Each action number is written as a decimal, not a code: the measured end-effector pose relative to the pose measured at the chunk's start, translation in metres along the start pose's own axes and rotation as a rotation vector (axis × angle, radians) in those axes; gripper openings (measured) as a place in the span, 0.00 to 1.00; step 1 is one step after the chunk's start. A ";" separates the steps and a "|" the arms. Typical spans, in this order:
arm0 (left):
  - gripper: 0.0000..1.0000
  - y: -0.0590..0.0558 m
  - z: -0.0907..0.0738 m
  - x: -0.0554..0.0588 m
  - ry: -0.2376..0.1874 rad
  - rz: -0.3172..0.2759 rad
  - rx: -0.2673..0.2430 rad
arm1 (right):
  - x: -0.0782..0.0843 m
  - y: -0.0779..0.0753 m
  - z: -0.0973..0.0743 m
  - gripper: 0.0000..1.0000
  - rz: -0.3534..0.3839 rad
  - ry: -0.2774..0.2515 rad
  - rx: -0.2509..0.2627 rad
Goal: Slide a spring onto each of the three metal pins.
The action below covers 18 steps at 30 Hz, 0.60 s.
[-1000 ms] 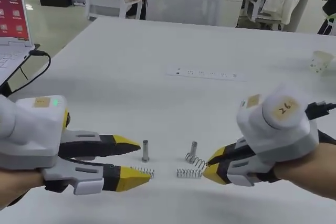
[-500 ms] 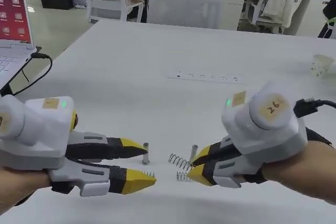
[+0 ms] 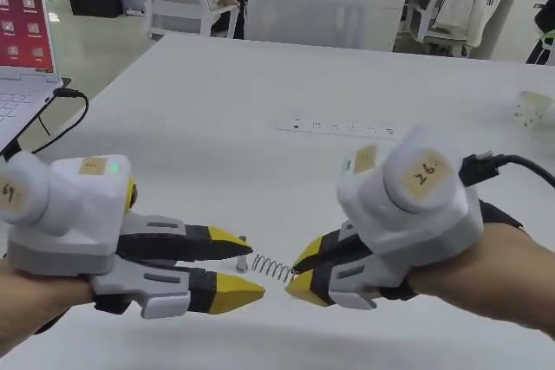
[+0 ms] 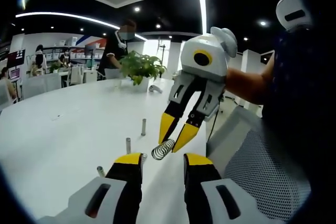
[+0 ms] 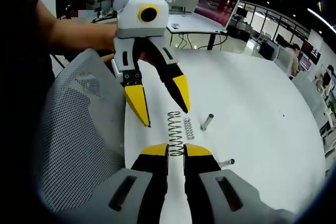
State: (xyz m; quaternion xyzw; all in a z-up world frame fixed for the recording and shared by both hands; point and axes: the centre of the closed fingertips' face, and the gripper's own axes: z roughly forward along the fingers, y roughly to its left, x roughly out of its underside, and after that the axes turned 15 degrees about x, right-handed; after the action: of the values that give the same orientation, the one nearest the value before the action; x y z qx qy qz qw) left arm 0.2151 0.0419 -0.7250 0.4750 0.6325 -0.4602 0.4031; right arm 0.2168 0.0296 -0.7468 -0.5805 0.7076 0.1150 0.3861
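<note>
**First spring in the right claw, all pins bare**

The step in hand looks like the carrying of the first spring toward a pin. The right claw (image 5: 176, 151) is closed down narrow on one end of a spring (image 5: 175, 127). The rest of the spring sticks out forward from the tips, free in the air above the surface (image 3: 260, 110), and it points toward the left claw (image 4: 163, 160). The left claw stands wide open and holds nothing. The free end of the spring comes near the gap between its two yellow tips, and as far as I can tell it touches neither of them.

In the left gripper view three pins stand upright on the surface: the near pin (image 4: 100, 171), the middle pin (image 4: 128, 145) and the far pin (image 4: 143, 127). All three look bare, so I judge the task to be at its beginning. A second spring (image 5: 189, 128) lies flat on the surface, just beside the held one.

The next move, in my judgement, calls for turning the spring so that its open end faces down, bringing it exactly over the top of one pin, and lowering it along the pin. The spring is soft and gripped at one end only, so it may bend or swing. The open left claw could steady the free end.
</note>
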 end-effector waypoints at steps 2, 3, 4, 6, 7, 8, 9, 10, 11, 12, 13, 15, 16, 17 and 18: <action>0.22 0.000 0.001 -0.001 -0.001 0.003 0.002 | -0.001 0.001 0.000 0.08 -0.013 0.001 -0.006; 0.21 0.000 0.001 -0.001 -0.001 0.004 0.003 | -0.002 0.001 0.000 0.08 -0.018 -0.002 -0.005; 0.20 0.000 0.001 -0.001 -0.003 0.006 0.004 | -0.002 0.002 0.000 0.08 -0.026 -0.001 -0.009; 0.19 0.000 0.001 -0.002 -0.004 0.006 0.006 | -0.004 0.003 0.001 0.08 -0.040 -0.006 -0.013; 0.19 0.000 0.001 -0.002 -0.004 0.006 0.007 | -0.004 0.004 0.001 0.08 -0.043 -0.007 -0.014; 0.19 0.000 0.001 -0.001 -0.004 0.005 0.008 | -0.004 0.004 0.001 0.08 -0.052 -0.006 -0.015; 0.18 -0.001 0.001 -0.001 -0.003 0.005 0.009 | -0.004 0.004 0.001 0.08 -0.056 -0.006 -0.016; 0.18 -0.001 0.001 -0.001 -0.003 0.004 0.009 | -0.004 0.004 0.001 0.08 -0.059 -0.006 -0.017; 0.17 -0.001 0.002 -0.001 -0.003 0.004 0.011 | -0.004 0.004 0.001 0.08 -0.064 -0.005 -0.018; 0.16 -0.001 0.002 -0.001 -0.002 0.005 0.012 | -0.005 0.004 0.001 0.08 -0.072 -0.009 -0.016; 0.15 -0.001 0.002 0.000 0.000 0.005 0.014 | -0.005 0.004 0.001 0.08 -0.074 -0.010 -0.017; 0.14 -0.001 0.002 0.000 -0.001 0.004 0.018 | -0.006 0.005 0.001 0.08 -0.081 -0.011 -0.022; 0.13 -0.001 0.003 0.000 0.001 0.005 0.019 | -0.005 0.006 0.001 0.08 -0.084 -0.009 -0.026; 0.13 -0.002 0.003 0.000 0.001 0.005 0.020 | -0.005 0.007 0.001 0.08 -0.087 -0.008 -0.028; 0.12 -0.002 0.003 0.000 0.002 0.005 0.022 | -0.005 0.007 0.001 0.08 -0.090 -0.010 -0.029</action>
State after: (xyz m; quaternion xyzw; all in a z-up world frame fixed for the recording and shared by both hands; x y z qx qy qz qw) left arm 0.2134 0.0388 -0.7259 0.4814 0.6267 -0.4656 0.3984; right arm 0.2107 0.0365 -0.7459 -0.6167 0.6771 0.1105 0.3861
